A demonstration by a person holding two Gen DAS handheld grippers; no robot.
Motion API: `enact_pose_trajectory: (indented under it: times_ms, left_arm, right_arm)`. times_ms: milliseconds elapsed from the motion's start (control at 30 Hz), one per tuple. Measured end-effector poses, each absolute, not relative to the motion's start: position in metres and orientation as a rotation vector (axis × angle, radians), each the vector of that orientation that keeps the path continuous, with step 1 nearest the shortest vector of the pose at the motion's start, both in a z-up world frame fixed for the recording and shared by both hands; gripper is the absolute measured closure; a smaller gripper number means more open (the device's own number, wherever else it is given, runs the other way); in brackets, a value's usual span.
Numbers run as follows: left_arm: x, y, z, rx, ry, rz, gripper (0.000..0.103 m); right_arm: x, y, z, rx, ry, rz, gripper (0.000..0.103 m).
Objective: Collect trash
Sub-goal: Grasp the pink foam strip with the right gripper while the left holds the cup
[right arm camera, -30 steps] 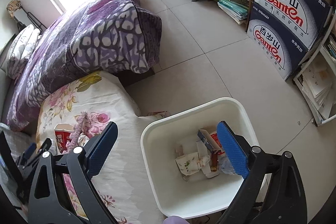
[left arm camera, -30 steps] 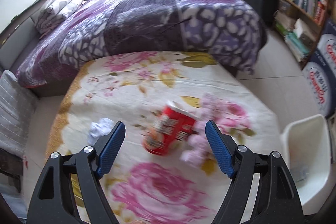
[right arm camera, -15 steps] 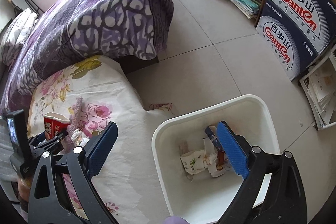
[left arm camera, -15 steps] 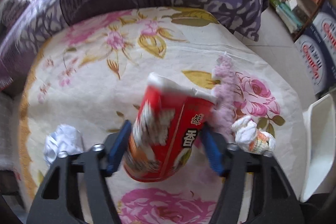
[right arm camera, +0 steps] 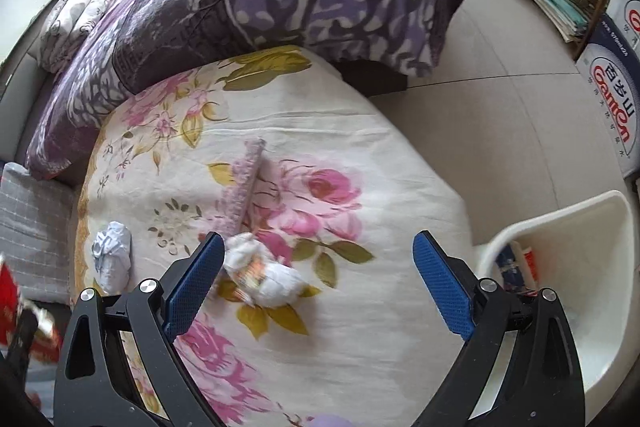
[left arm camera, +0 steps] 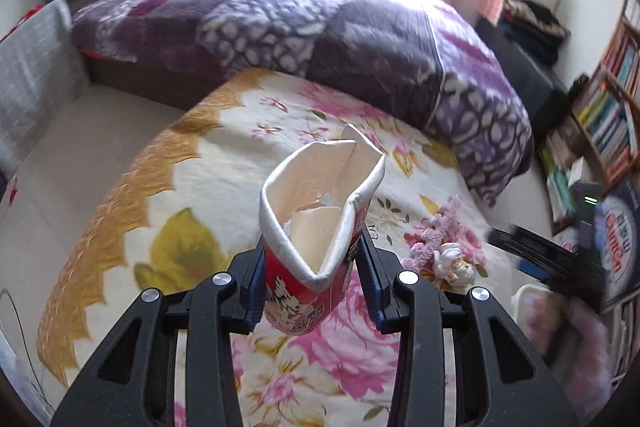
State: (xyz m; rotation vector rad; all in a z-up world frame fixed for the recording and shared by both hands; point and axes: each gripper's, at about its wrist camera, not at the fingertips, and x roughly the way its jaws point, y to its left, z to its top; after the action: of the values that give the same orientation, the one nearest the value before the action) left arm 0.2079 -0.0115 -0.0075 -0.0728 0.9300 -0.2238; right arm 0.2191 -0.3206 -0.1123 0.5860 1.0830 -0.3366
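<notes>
Left gripper (left arm camera: 312, 291) — jaws closing on the red cup (left arm camera: 316, 227), squeezing its rim flat and holding it clear above the floral sheet (left arm camera: 208, 163). Right gripper (right arm camera: 316, 283) — jaws standing wide, gripping nothing, hovering over the sheet with a crumpled wrapper (right arm camera: 264, 275) lying between them, just beside the left pad. A paper ball (right arm camera: 112, 259) is lying left of the wrapper; the white bin (right arm camera: 568, 223) is sitting on the floor right of the sheet.
</notes>
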Motion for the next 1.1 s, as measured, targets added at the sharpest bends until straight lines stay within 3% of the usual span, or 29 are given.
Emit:
enact_pose_trajectory:
  times_ms: [233, 267, 333, 367, 533, 900, 1100]
  left_arm:
    - [0.190, 0.016, -0.002, -0.080, 0.892, -0.132, 0.063]
    - [0.190, 0.018, -0.002, -0.072, 0.885, -0.119, 0.063]
    - [0.189, 0.024, -0.001, -0.066, 0.874, -0.102, 0.063]
    - [0.190, 0.025, -0.001, -0.069, 0.871, -0.097, 0.063]
    - [0.187, 0.038, 0.001, -0.078, 0.844, -0.070, 0.063]
    - [0.178, 0.049, 0.018, -0.144, 0.750, -0.032, 0.063]
    - [0.170, 0.031, 0.023, -0.104, 0.706, -0.053, 0.063]
  right_arm:
    - [0.276, -0.268, -0.141, 0.370, 1.135, -0.453, 0.015]
    - [0.278, -0.263, -0.144, 0.346, 1.138, -0.455, 0.022]
    - [0.282, -0.252, -0.151, 0.318, 1.146, -0.420, 0.046]
    - [0.283, -0.245, -0.152, 0.329, 1.136, -0.379, 0.064]
    - [0.279, -0.227, -0.140, 0.366, 1.091, -0.249, 0.093]
    - [0.204, -0.195, -0.027, 0.359, 0.815, 0.045, 0.092]
    - [0.162, -0.199, -0.007, 0.335, 0.768, -0.011, 0.092]
